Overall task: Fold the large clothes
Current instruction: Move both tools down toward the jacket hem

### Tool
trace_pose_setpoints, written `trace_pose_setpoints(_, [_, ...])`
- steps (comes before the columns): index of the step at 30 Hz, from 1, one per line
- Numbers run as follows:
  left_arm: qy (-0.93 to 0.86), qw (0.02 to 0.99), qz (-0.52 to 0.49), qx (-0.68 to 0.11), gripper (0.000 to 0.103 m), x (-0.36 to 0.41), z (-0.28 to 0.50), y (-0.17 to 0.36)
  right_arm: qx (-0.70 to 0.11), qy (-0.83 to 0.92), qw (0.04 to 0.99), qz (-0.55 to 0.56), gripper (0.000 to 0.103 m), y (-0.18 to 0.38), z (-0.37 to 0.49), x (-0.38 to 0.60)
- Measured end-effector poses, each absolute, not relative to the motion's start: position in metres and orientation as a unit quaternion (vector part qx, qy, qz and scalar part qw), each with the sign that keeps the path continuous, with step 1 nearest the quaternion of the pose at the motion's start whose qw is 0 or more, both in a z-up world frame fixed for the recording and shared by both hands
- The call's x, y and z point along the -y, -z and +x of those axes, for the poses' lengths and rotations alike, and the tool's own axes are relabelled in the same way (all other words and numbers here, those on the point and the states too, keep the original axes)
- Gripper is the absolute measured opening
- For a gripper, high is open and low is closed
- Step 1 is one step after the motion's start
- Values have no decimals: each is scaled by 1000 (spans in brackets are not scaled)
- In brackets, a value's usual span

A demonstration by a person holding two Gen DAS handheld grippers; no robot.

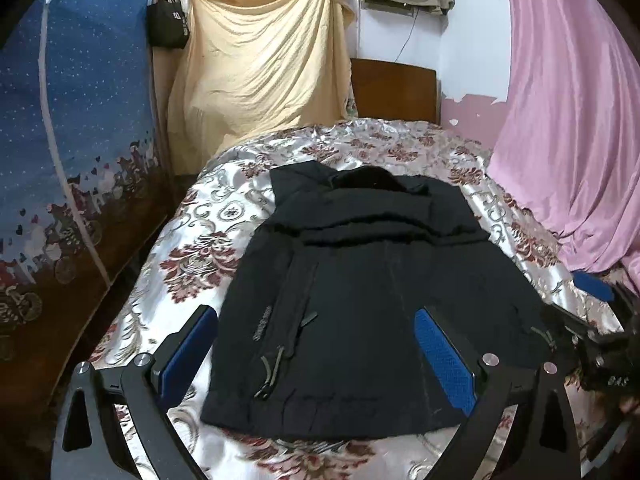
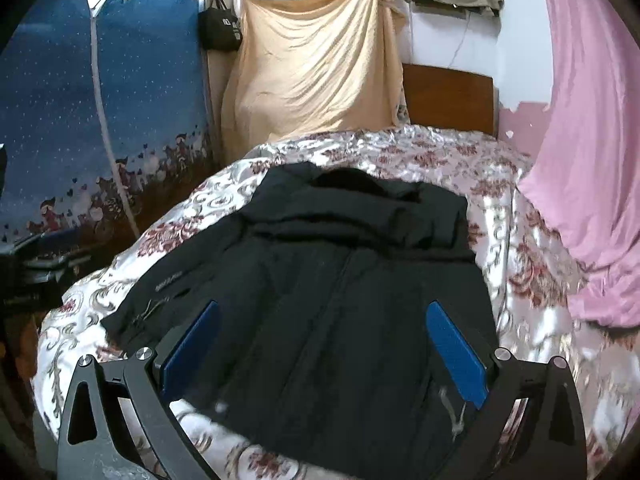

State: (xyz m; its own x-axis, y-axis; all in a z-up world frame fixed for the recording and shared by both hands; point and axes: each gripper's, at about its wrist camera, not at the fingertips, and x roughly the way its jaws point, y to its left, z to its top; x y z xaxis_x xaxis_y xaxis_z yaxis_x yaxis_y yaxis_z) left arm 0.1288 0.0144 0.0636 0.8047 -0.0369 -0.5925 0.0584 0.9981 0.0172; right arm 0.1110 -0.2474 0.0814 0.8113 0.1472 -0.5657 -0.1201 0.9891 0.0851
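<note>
A black jacket (image 1: pixel 360 280) lies flat on the floral bedspread (image 1: pixel 208 248), sleeves folded in across the upper part, hem toward me. My left gripper (image 1: pixel 320 352) is open above the jacket's lower left part, holding nothing. The jacket also shows in the right wrist view (image 2: pixel 320 280). My right gripper (image 2: pixel 324 352) is open above its lower right hem, holding nothing. The right gripper's blue pad also shows at the right edge of the left wrist view (image 1: pixel 592 284).
A blue starry fabric wardrobe (image 1: pixel 72 120) stands left of the bed. A beige sheet (image 1: pixel 260 60) hangs behind, a pink curtain (image 1: pixel 572 120) hangs on the right. A wooden headboard (image 1: pixel 394 88) is at the far end.
</note>
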Motion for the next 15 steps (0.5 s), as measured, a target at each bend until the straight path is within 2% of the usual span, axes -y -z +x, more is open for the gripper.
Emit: trace_pose_setpoints(15, [17, 933, 47, -358, 99, -25, 106, -29, -321, -61, 945, 13, 101, -65, 72, 251])
